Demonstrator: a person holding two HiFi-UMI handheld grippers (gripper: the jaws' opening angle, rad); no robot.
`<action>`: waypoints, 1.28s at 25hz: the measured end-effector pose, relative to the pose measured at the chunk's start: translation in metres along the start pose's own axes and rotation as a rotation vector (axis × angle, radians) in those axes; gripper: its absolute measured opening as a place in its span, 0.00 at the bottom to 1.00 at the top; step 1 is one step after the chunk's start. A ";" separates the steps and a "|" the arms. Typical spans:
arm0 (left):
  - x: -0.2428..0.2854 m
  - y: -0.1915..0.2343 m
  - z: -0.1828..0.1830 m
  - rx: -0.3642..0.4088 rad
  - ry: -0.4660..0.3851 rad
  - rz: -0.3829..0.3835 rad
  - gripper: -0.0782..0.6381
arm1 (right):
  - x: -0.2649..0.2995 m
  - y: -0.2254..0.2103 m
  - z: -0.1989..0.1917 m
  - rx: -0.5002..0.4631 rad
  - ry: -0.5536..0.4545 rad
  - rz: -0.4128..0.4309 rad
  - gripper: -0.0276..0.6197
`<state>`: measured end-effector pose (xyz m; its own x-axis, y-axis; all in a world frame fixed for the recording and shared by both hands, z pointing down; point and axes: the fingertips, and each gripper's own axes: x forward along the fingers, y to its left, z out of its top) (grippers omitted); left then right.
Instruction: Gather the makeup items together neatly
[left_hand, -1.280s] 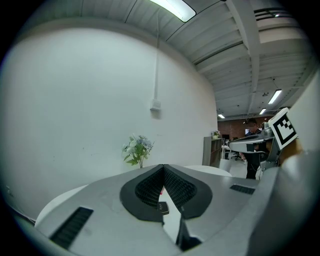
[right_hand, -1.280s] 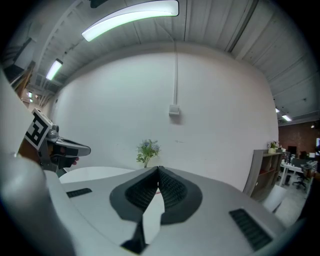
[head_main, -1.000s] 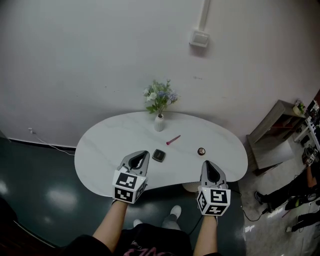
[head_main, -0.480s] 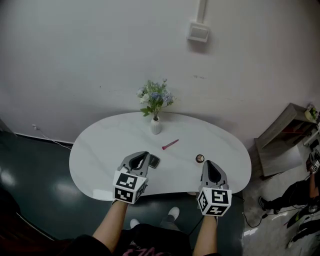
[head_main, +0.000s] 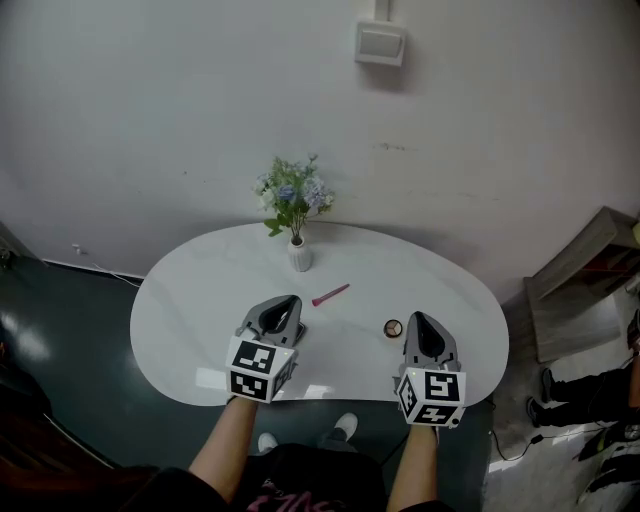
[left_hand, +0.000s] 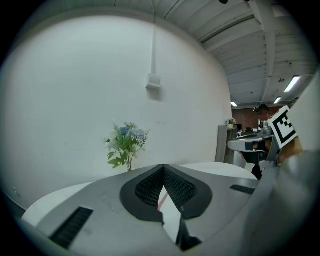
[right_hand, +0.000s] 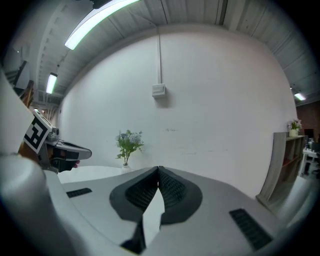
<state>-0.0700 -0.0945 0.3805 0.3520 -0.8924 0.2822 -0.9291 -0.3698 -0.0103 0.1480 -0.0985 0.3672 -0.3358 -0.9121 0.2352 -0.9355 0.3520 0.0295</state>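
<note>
Left gripper (head_main: 285, 302), right gripper (head_main: 418, 320): closed, empty | pink stick (head_main: 330, 294): likely light, rolls; pinch mid-length | round jar (head_main: 393, 328) near table's (head_main: 180, 330) front edge: likely slippery; pinch sides

head cam high, steep down on table (head_main: 180, 320); gripper cams low, fwd to wall (right_hand: 215, 100); all share vase (head_main: 299, 257).

Two grey, wedge-shaped handheld tools, the left gripper (head_main: 290, 300) at seven o'clock and the right gripper (head_main: 416, 318) at five, each carry a white cube (head_main: 258, 368) printed with black square markers. Black ribbed pads (left_hand: 149, 189) line their jaws. The wearer has a dark top (head_main: 300, 480) with pink print and white shoes (head_main: 347, 424).
</note>
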 end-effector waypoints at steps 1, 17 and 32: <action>0.005 0.000 0.003 -0.001 -0.001 0.008 0.12 | 0.004 -0.003 0.000 0.001 0.001 0.010 0.14; 0.042 -0.008 0.013 -0.006 0.025 0.078 0.12 | 0.044 -0.033 -0.008 0.016 0.028 0.105 0.14; 0.068 0.015 0.017 -0.009 0.016 0.018 0.12 | 0.074 -0.019 0.000 0.007 0.047 0.078 0.14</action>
<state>-0.0582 -0.1655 0.3837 0.3331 -0.8946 0.2978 -0.9364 -0.3510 -0.0070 0.1409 -0.1731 0.3841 -0.4019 -0.8713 0.2815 -0.9077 0.4196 0.0029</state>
